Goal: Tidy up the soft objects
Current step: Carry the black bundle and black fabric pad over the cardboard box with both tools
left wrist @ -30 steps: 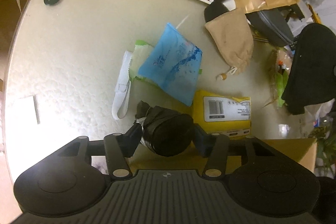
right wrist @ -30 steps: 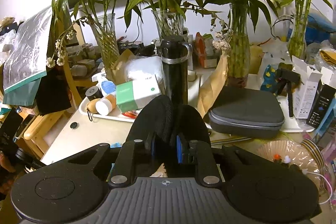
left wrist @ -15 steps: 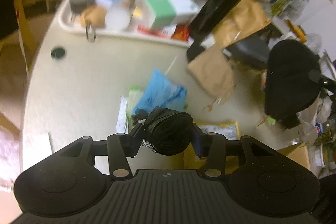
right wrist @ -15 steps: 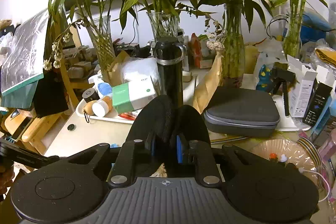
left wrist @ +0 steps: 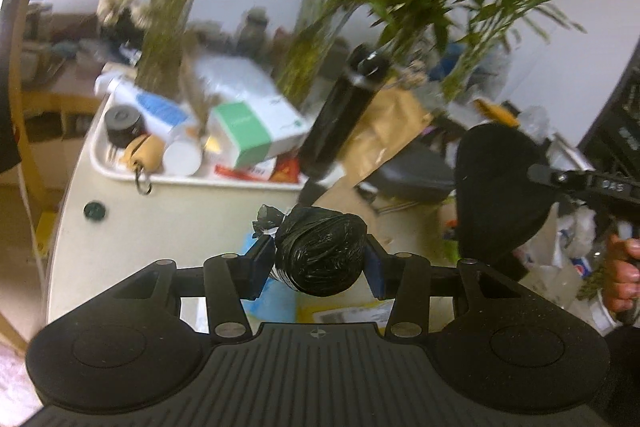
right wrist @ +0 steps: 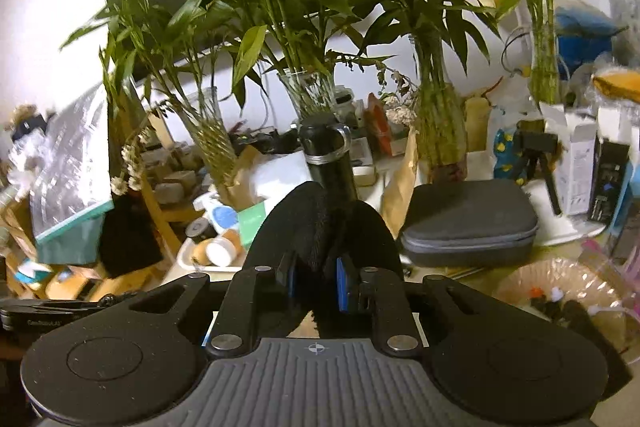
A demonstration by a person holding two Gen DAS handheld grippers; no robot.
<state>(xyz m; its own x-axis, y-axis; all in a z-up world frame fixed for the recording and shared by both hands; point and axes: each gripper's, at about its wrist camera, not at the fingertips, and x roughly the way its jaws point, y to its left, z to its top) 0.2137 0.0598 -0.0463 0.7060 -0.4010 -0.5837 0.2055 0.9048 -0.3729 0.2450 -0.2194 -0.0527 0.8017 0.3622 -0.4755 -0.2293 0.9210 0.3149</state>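
Observation:
My left gripper (left wrist: 318, 263) is shut on a black plastic-wrapped bundle (left wrist: 320, 253), held above the cream table (left wrist: 160, 227). A blue pouch (left wrist: 272, 301) and a yellow packet (left wrist: 344, 313) lie on the table under it, mostly hidden. My right gripper (right wrist: 316, 283) is shut on a folded black cloth (right wrist: 320, 227) that stands up between its blue pads. In the left wrist view the same black cloth (left wrist: 500, 199) hangs at the right, with the other gripper's arm and a hand (left wrist: 624, 279) behind it.
A white tray (left wrist: 120, 173) with a green-white box (left wrist: 256, 131), jars and tubes sits at the back. A tall black bottle (right wrist: 330, 163), a brown paper bag (left wrist: 384, 131), a grey zip case (right wrist: 468, 223) and glass vases of bamboo (right wrist: 440, 131) crowd the rear.
My left gripper has risen off the table with the black bundle and tilted up, bringing the plants into view. The right gripper shifted slightly, still holding the black cloth.

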